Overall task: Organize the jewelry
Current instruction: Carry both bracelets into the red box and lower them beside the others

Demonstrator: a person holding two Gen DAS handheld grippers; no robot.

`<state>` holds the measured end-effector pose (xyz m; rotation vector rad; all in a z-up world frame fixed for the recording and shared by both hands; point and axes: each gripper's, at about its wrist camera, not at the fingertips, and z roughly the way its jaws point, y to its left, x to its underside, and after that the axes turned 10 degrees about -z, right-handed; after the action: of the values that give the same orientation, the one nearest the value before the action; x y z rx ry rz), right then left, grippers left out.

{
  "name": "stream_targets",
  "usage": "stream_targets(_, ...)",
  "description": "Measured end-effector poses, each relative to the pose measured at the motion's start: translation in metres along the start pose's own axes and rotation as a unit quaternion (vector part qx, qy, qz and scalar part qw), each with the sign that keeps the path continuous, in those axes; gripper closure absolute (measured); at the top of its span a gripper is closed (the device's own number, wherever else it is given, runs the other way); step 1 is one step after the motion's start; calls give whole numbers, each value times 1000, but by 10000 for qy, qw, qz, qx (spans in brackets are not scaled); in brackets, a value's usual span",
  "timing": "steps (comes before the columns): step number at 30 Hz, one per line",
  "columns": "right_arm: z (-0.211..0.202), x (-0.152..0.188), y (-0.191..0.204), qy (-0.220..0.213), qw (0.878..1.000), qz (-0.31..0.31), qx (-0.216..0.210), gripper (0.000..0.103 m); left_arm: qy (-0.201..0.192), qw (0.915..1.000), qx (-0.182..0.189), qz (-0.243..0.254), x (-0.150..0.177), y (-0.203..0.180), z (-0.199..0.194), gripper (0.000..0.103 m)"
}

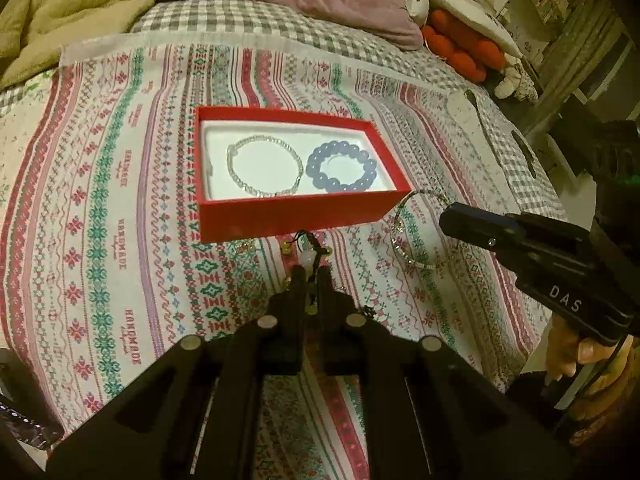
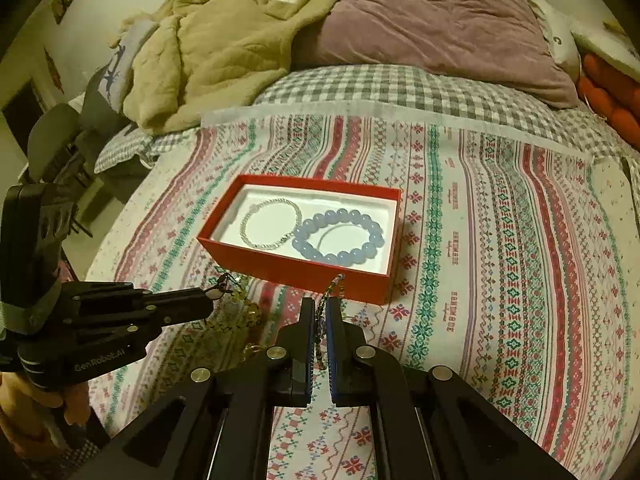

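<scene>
A red box (image 1: 300, 216) with a white liner lies open on the patterned cloth. Inside it a clear bead bracelet (image 1: 264, 168) lies beside a blue bead bracelet (image 1: 342, 168). My left gripper (image 1: 310, 276) is shut on a black cord bracelet with gold beads and a white bead (image 1: 307, 258), just in front of the box. From the right wrist view, my right gripper (image 2: 320, 304) is shut on a thin multicolour beaded bracelet (image 2: 334, 288) near the box's (image 2: 304, 272) front wall. The left gripper (image 2: 210, 300) holds the cord bracelet (image 2: 240, 312) to its left.
The patterned cloth (image 1: 120, 200) covers a checked bedsheet (image 2: 380, 88). An olive quilt (image 2: 208, 48) and a purple pillow (image 2: 440, 28) lie behind the box. Red plush items (image 1: 460, 48) sit at the back right. A hand (image 1: 576, 352) grips the right tool.
</scene>
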<state>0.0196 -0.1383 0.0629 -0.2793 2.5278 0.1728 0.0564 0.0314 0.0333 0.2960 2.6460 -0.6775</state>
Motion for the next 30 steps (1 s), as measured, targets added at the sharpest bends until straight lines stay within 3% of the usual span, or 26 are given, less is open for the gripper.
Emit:
stream_targets(17, -13, -24, -11, -488, 9982, 335, -23, 98, -758, 9971, 43, -88, -31, -18, -22, 97)
stream_targets(24, -2, -37, -14, -617, 9972, 426, -3, 98, -846, 9962, -10, -210, -48, -18, -7, 97)
stream_targets(30, 18, -45, -15, -531, 9973, 510, -82, 98, -787, 9956, -317, -398, -53, -2, 14, 97)
